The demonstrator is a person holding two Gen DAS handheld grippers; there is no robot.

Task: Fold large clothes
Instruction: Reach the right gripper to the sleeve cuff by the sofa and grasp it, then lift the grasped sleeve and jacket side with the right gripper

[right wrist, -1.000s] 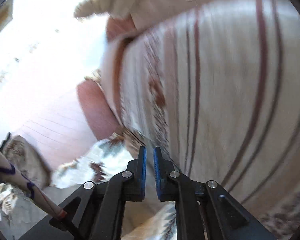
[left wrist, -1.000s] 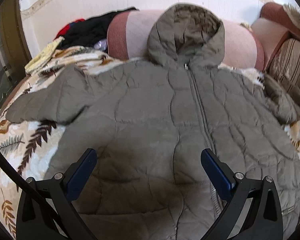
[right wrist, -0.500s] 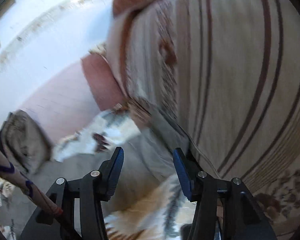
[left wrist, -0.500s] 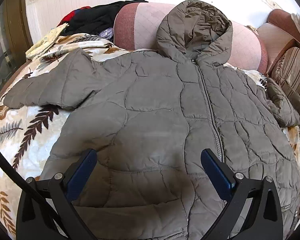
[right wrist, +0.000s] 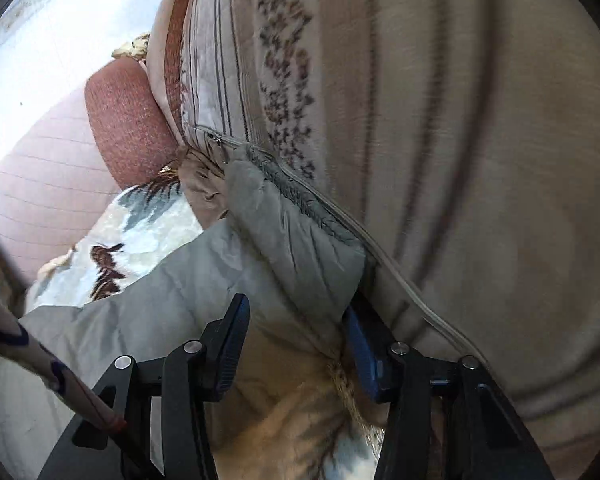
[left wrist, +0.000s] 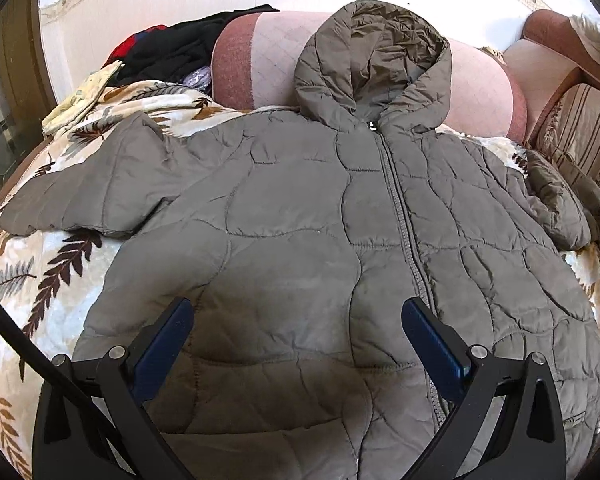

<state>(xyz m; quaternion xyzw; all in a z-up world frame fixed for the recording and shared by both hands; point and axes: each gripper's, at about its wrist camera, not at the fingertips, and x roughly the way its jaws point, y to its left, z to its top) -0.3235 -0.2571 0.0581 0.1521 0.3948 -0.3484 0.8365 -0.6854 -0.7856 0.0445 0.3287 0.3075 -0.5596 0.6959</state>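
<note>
Puffy quilted jacket — hooded, zip-fronted.

Left wrist view: aimed steeply down from above, the whole jacket spread ahead of the left gripper.
Right wrist view: held close, the sleeve between the right gripper fingers.
Shared: jacket sleeve, leaf-print blanket, striped cushion.

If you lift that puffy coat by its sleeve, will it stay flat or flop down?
Probably flop: the coat is soft and quilted, and its sleeve already bends against the cushion. It looks puffy, so likely light for its size. The shiny fabric may slip between the pads.
</note>
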